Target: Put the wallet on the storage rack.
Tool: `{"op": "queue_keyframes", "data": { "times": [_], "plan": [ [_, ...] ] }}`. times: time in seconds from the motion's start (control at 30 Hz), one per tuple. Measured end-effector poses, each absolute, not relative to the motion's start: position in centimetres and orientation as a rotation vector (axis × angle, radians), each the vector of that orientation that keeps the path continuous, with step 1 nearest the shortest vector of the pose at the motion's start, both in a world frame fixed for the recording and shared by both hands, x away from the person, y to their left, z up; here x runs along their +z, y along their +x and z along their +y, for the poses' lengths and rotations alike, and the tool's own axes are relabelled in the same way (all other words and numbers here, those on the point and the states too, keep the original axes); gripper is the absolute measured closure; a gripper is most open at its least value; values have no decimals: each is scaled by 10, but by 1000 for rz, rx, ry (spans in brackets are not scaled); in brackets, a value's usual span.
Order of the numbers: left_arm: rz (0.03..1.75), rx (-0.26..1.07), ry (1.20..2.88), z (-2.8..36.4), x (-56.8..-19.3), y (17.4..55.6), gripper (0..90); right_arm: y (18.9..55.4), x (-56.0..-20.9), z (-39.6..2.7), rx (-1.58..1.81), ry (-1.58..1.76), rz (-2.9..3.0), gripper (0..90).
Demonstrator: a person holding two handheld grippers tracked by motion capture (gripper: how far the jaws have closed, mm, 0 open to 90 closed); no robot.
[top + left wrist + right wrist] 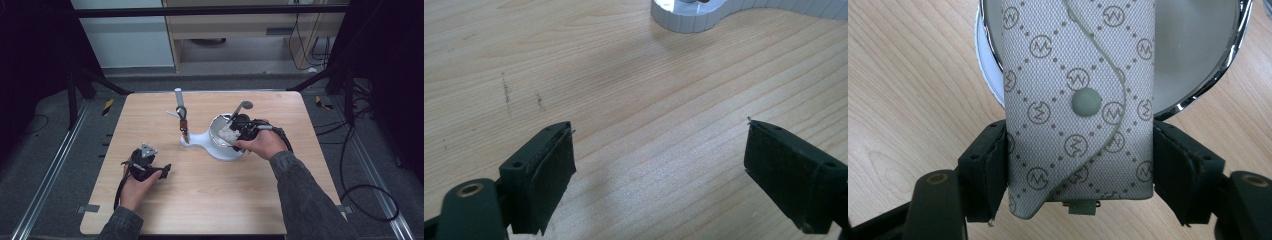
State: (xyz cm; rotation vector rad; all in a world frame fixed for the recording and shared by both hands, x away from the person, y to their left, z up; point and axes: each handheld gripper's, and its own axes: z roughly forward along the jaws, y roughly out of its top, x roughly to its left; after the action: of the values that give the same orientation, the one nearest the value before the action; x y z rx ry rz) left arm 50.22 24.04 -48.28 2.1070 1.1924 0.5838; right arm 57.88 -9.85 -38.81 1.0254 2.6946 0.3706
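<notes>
A pale grey patterned key pouch (1068, 65) with a round snap button (1087, 102) sits between the jaws of my right gripper (1080, 170), and both pads press on its sides. The pouch hangs over a shiny metal bowl (1233, 65). In the high view the right gripper (234, 132) holds the pouch (227, 134) inside the bowl (216, 131) on a white stand (205, 142). My left gripper (164, 171) rests near the table's front left, and its jaws (659, 165) stand wide apart over bare wood.
The white stand carries a thin upright post (178, 97) with a small brown and metal item (183, 124) hanging on it. A round-headed lever (244, 106) sticks up behind the bowl. The stand's base (689, 17) lies ahead of the left gripper. The wooden table (210, 195) ends close behind the stand.
</notes>
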Motion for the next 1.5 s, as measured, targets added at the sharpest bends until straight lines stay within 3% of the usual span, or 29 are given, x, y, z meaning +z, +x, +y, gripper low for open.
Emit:
{"op": "queue_keyframes", "data": {
  "times": [1.5],
  "plan": [
    [1191, 582, 2112, 239, -483, 502, 126, 586, -388, -84, 370, 1038, 2686, 271]
  ]
}}
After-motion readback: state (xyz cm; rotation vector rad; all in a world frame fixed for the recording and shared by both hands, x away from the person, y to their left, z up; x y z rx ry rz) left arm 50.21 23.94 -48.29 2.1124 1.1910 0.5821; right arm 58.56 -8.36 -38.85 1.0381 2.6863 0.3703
